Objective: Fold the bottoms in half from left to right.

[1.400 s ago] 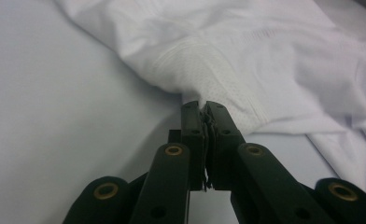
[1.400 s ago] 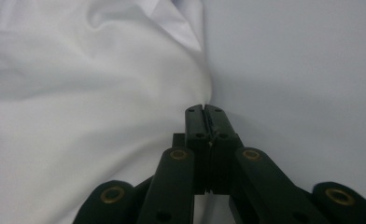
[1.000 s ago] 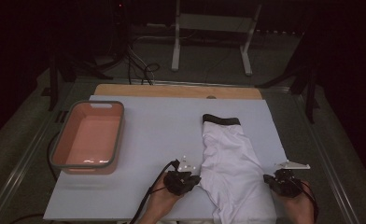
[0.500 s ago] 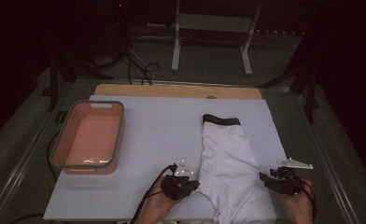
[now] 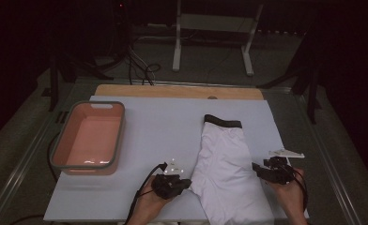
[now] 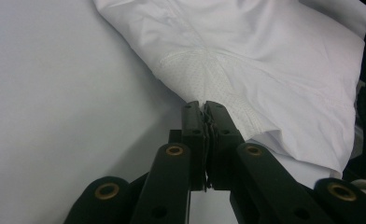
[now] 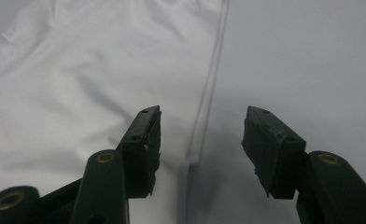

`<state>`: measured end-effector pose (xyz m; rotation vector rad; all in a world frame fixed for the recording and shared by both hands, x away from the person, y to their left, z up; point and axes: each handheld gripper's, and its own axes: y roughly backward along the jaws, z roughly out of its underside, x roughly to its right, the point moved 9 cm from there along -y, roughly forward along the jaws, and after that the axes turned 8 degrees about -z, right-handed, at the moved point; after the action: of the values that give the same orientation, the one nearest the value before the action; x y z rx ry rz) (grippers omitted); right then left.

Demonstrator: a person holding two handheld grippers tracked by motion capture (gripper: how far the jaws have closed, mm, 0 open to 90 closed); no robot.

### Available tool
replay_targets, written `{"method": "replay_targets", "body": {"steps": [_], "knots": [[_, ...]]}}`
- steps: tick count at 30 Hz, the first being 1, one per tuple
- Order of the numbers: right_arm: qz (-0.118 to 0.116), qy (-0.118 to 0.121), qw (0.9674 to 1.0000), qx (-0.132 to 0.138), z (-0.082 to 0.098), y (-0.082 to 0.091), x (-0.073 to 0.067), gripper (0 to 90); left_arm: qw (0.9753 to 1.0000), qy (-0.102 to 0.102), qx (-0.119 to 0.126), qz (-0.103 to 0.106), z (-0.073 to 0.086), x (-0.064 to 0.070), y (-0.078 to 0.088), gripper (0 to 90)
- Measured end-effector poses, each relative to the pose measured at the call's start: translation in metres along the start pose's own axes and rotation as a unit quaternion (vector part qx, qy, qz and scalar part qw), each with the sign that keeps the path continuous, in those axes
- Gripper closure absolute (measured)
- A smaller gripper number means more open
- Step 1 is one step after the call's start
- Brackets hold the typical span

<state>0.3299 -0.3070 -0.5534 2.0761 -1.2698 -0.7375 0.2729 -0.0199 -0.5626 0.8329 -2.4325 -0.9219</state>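
A pink tub sits at left, clear of the white garment at lower centre, left gripper pinching its edge, right gripper just opened, jaws apart over its hem

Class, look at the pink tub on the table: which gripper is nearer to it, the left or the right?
Left. The left gripper sits just right of the pink tub, pinching the white garment. The right gripper is open across the garment, at its far edge.
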Motion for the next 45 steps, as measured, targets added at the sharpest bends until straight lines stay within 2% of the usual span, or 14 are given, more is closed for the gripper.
{"method": "replay_targets", "body": {"steps": [5, 12, 15, 21, 29, 34, 38, 45], "knots": [[-0.009, 0.005, 0.9999, 0.008, -0.015, -0.007, -0.009, 42.0, 1.0, -0.001, 0.0, -0.004, 0.004, -0.006, 0.007, 88.0], [-0.023, 0.022, 0.9994, 0.011, -0.029, -0.019, -0.027, 27.0, 0.9999, -0.008, 0.0, -0.013, 0.006, -0.014, 0.018, 87.9], [-0.024, 0.025, 0.9993, 0.016, -0.034, -0.024, -0.031, 23.4, 0.9998, -0.007, 0.002, -0.017, 0.008, -0.018, 0.022, 88.0], [-0.021, 0.017, 0.9989, 0.037, -0.046, -0.03, -0.032, 24.3, 0.9998, -0.008, 0.004, -0.02, 0.012, -0.022, 0.029, 87.9], [-0.02, 0.016, 0.9982, 0.054, -0.046, -0.03, -0.035, 24.7, 0.9996, -0.009, 0.011, -0.024, 0.018, -0.022, 0.036, 88.0], [-0.02, 0.022, 0.9981, 0.053, -0.045, -0.03, -0.036, 24.8, 0.9996, -0.004, 0.017, -0.024, 0.02, -0.019, 0.041, 89.4], [-0.019, 0.02, 0.9983, 0.052, -0.043, -0.031, -0.036, 25.1, 0.9995, -0.012, 0.015, -0.027, 0.019, -0.017, 0.043, 90.0], [-0.017, 0.015, 0.9986, 0.048, -0.04, -0.03, -0.033, 25.5, 0.9996, -0.01, 0.021, -0.019, 0.02, -0.013, 0.05, 90.0]]}}
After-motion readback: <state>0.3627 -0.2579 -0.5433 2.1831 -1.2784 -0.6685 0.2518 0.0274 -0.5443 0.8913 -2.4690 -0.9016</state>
